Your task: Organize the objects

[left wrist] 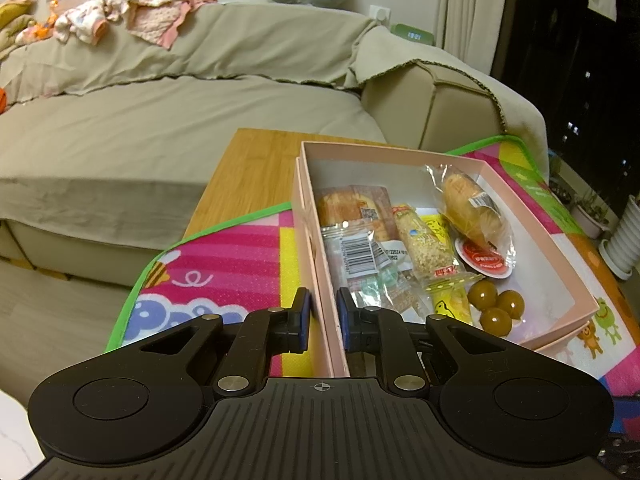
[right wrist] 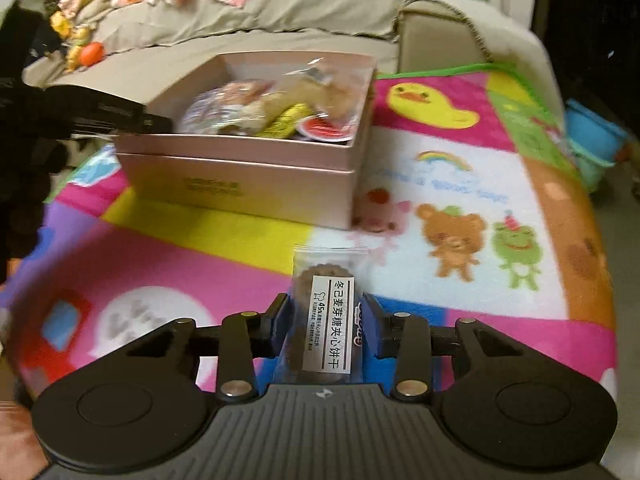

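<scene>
A pink box sits on a colourful play mat, filled with wrapped snacks: bread packs, a cereal bar, a red-lidded cup and three brown balls. My left gripper is shut on the box's left wall, one finger outside, one inside. In the right wrist view the box stands ahead at centre left, and the left gripper reaches it from the left. My right gripper is shut on a wrapped biscuit pack above the mat, short of the box.
The play mat covers a wooden table. A beige sofa with loose clothes stands behind. A blue object lies past the mat's right edge. White planters stand at the far right.
</scene>
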